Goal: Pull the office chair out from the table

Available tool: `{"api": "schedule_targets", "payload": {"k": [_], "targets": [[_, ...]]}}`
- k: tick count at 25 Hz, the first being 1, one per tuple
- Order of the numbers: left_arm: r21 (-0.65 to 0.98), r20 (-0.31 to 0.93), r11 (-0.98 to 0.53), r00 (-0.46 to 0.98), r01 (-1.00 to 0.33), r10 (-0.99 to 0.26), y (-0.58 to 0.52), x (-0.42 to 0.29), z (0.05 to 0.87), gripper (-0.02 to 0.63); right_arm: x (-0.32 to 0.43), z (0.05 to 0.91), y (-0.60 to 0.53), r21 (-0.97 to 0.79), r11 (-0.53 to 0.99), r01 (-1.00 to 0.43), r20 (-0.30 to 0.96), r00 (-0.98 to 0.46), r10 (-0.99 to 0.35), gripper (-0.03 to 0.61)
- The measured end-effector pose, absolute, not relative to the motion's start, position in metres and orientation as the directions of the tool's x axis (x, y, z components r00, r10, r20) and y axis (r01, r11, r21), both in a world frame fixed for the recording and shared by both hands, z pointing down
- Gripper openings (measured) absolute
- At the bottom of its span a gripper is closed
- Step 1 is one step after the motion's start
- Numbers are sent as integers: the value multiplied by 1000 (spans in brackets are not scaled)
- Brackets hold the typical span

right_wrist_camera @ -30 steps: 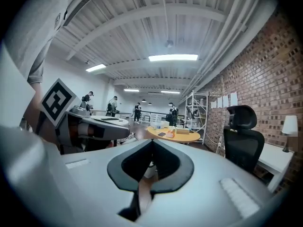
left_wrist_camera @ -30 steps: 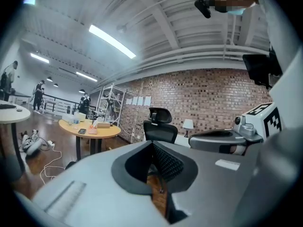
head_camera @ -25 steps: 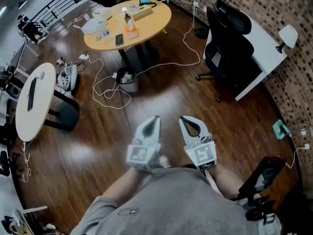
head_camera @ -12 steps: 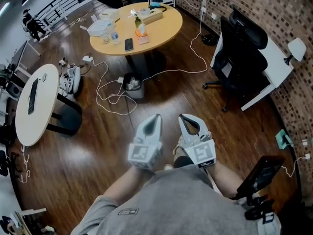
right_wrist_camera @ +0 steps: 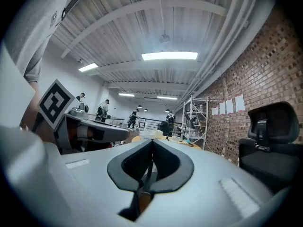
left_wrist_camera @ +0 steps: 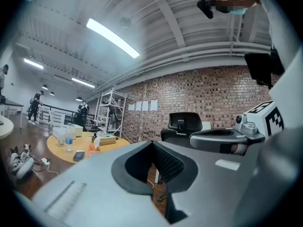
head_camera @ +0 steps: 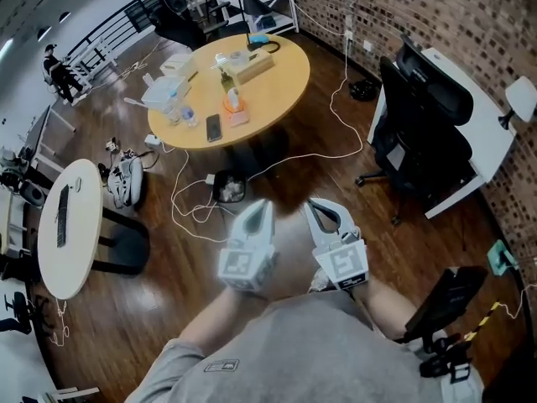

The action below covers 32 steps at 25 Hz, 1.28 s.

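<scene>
Over the last second the whole floor has slid down the head view while our two claws kept their spot at the lower centre. The round yellow-wood table [head_camera: 281, 99] and the small waste bin [head_camera: 228, 187] under it now sit nearer to us, so we read this as walking up, not yet reaching. The left gripper [head_camera: 262, 208] and right gripper [head_camera: 315, 208] both have their jaws pressed together with nothing between them. Both point level across the dark wooden floor [head_camera: 168, 309], well apart from anything. For the task this means the approach is partly done and the pull has not begun. The black high-backed office chair [head_camera: 424, 133] has grown larger at the right of the head view and now stands to the right of our claws. It also shows at the centre of the left gripper view [left_wrist_camera: 184, 124] and at the right edge of the right gripper view [right_wrist_camera: 272, 143]. It is tucked against the long white table [head_camera: 480, 112] by the red brick wall [head_camera: 436, 7], its tall back and headrest turned towards the room. Its star base rests on the floor, so we judge it should roll out easily once we have the backrest.
</scene>
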<state>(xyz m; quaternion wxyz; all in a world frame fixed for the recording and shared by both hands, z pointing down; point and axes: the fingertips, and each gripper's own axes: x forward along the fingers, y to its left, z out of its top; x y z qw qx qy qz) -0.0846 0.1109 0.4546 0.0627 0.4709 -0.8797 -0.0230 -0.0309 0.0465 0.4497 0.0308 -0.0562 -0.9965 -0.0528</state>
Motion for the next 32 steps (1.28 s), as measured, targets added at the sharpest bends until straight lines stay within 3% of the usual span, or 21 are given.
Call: {"api": "schedule_targets", "payload": {"k": [9, 16, 26, 32], "targets": [[122, 83, 429, -421, -895, -903, -1, -138, 462, 2, -73, 453, -59, 126, 991, -37, 99, -994, -50, 14], [156, 89, 220, -208, -963, -974, -93, -168, 472, 2, -98, 463, -137, 150, 956, -252, 142, -952, -273, 14], [156, 39, -148, 156, -977, -987, -209, -203, 457, 2, -92, 451, -229, 209, 749, -629, 142, -738, -659, 14], [135, 10, -304, 308, -943, -951, -253, -203, 471, 2, -68, 462, -254, 220, 610, -761, 146, -593, -792, 14]]}}
